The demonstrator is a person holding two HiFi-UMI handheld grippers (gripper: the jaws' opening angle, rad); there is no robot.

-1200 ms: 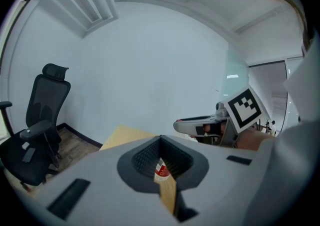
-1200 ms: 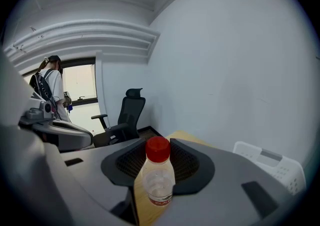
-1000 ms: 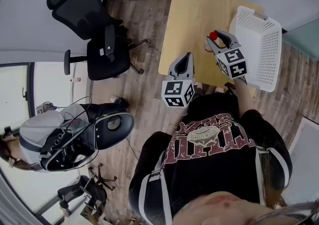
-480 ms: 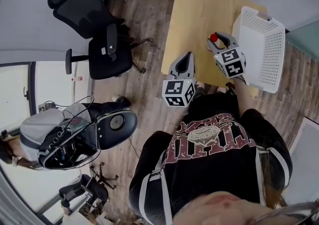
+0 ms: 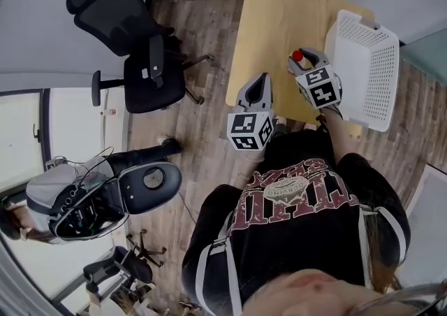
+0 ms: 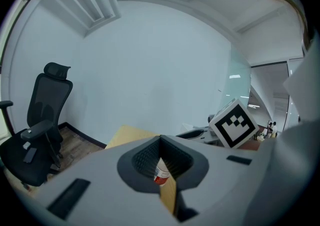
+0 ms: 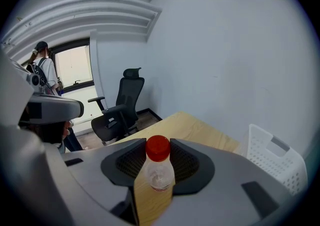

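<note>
A small clear bottle with a red cap (image 7: 158,166) stands upright between the jaws of my right gripper (image 7: 154,146), which is shut on it. From the head view, the bottle (image 5: 297,56) and right gripper (image 5: 302,57) hang over the yellow wooden table (image 5: 272,21), close to the white basket (image 5: 367,63). My left gripper (image 5: 259,79) is at the table's near edge, shut and holding nothing. Through its narrow jaw gap the left gripper (image 6: 161,145) looks at the bottle's red label (image 6: 161,175), with the right gripper's marker cube (image 6: 233,124) beside it.
A white perforated basket (image 7: 272,157) sits on the table's right end. A black office chair (image 5: 126,35) stands on the wood floor to the left. A grey-white device with cables (image 5: 91,203) is at lower left. A person with a backpack (image 7: 45,72) stands by the window.
My right gripper has turned with the bottle, so more of the table and basket show behind it. Its marker cube now faces the left gripper. The left gripper has stayed put.
</note>
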